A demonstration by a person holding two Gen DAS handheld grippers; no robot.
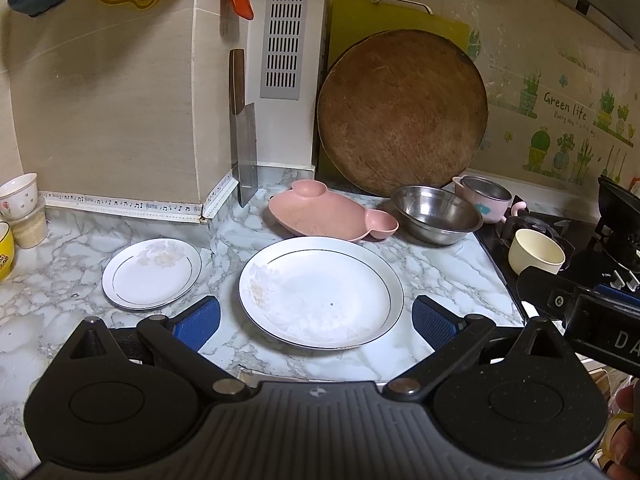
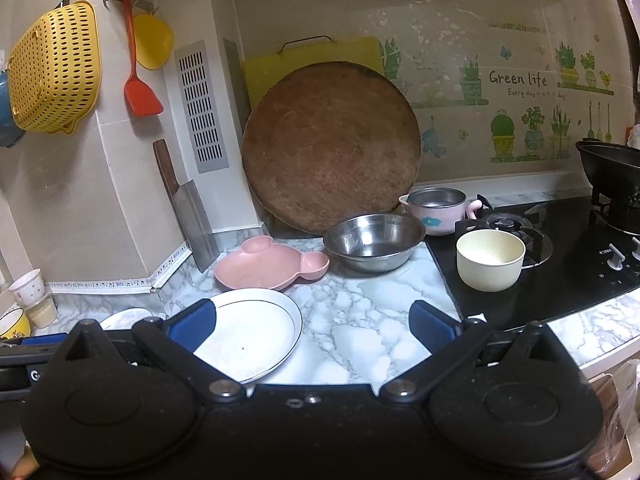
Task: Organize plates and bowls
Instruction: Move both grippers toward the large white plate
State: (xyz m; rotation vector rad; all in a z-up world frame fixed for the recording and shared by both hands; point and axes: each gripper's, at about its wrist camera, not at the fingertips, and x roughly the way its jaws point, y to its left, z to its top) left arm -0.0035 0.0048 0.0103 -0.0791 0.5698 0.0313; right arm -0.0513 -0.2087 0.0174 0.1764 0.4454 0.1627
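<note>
A large white plate [image 1: 320,292] lies on the marble counter, just ahead of my open, empty left gripper [image 1: 316,320]. A small white plate [image 1: 152,274] lies to its left. Behind them are a pink bear-shaped plate [image 1: 328,216], a steel bowl [image 1: 436,214] and a pink-rimmed steel bowl [image 1: 482,198]. A cream bowl [image 1: 536,256] sits on the stove. In the right wrist view my right gripper [image 2: 312,326] is open and empty above the counter, with the large plate [image 2: 252,332] by its left finger, the steel bowl [image 2: 374,242] and the cream bowl [image 2: 490,258] ahead.
A round wooden board [image 1: 402,112] and a cleaver [image 1: 246,152] lean on the back wall. Cups [image 1: 18,196] stand at the far left. The black gas stove [image 2: 560,260] with a wok [image 2: 612,168] is at the right. A yellow basket [image 2: 52,68] hangs on the wall.
</note>
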